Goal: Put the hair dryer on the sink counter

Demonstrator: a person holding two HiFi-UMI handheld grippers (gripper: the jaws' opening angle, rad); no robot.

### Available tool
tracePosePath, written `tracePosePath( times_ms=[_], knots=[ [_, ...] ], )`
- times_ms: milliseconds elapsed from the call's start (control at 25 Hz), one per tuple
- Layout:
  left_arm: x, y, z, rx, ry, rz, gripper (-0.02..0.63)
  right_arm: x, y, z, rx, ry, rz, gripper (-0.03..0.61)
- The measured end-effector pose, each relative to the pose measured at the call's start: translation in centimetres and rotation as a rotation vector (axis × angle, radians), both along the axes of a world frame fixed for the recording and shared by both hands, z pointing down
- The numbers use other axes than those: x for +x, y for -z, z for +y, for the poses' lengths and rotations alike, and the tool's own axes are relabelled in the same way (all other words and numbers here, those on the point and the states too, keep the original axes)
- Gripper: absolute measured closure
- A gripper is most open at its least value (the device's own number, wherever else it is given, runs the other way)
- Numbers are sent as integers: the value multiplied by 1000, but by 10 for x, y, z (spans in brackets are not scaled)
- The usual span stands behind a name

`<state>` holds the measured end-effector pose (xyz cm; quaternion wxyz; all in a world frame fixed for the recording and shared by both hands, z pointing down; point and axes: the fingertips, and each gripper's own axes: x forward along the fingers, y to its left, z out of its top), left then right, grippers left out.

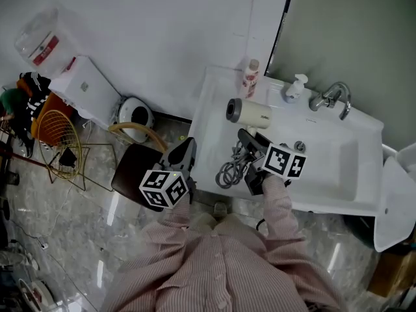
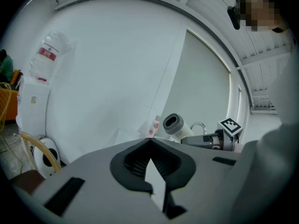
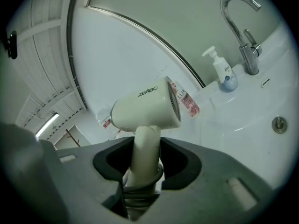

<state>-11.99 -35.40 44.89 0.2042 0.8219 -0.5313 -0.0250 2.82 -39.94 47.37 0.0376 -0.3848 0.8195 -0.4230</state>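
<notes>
A cream hair dryer [image 1: 250, 112] hangs over the left part of the white sink counter [image 1: 207, 129], nozzle pointing left. Whether it touches the counter I cannot tell. My right gripper [image 1: 247, 137] is shut on its handle, and in the right gripper view the handle [image 3: 145, 146] sits between the dark pads with the body [image 3: 147, 108] just beyond. The grey cord [image 1: 231, 168] lies coiled on the counter's front edge below the gripper. My left gripper [image 1: 187, 147] is shut and holds nothing, off the counter's left side; its view catches the hair dryer [image 2: 175, 125] from afar.
At the counter's back stand a pink-labelled bottle [image 1: 250, 78], a soap dispenser [image 1: 294, 88] and a chrome faucet [image 1: 331, 97]. The basin [image 1: 325, 161] lies to the right. A dark stool [image 1: 133, 168], a wire basket [image 1: 58, 138] and a water dispenser [image 1: 84, 90] are on the floor, left.
</notes>
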Motion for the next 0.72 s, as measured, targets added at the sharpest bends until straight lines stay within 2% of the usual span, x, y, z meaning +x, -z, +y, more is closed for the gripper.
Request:
tracePosePath(
  times_ms=[440,720],
  knots=[
    [2,-47,-49,-124,-65,28,617,-24,-62,-43,-138,14,71,411],
    [9,-70,-62,-170,-120,39,617,-38,-98,-54,-201,39,149,411]
  ],
)
